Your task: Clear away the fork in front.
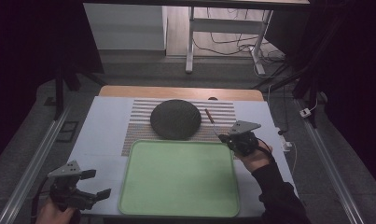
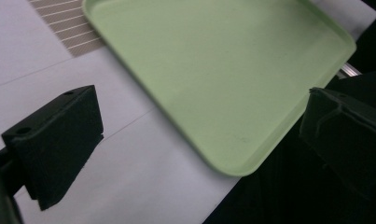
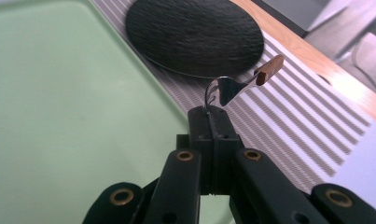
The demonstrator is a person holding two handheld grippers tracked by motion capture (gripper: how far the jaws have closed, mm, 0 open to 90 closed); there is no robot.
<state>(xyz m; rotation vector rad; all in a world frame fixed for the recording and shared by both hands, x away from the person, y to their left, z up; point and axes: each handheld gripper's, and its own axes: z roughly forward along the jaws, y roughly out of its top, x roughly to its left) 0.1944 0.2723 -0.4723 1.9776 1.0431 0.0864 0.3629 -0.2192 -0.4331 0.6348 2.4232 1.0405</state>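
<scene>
No writing is legible anywhere. Taking the green tray [image 1: 179,179] as landmark: the left tool [image 1: 98,184] hangs off its near-left corner, jaws spread, gripping nothing. The tray is bare. Behind it, a dark round plate [image 1: 175,119] rests on the striped mat [image 1: 223,112]. At the tray's far-right corner, the right tool [image 1: 224,138] is clenched on a wooden-handled spoon [image 3: 232,86] lifted above the mat.

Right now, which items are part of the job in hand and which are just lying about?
In the job:
- spoon, metal bowl end pinched in the right gripper, lifted over the striped mat
- green tray and dark plate, nearest to it

Lying about:
- left gripper, fingers apart, holding nothing
- cables on the floor
</scene>
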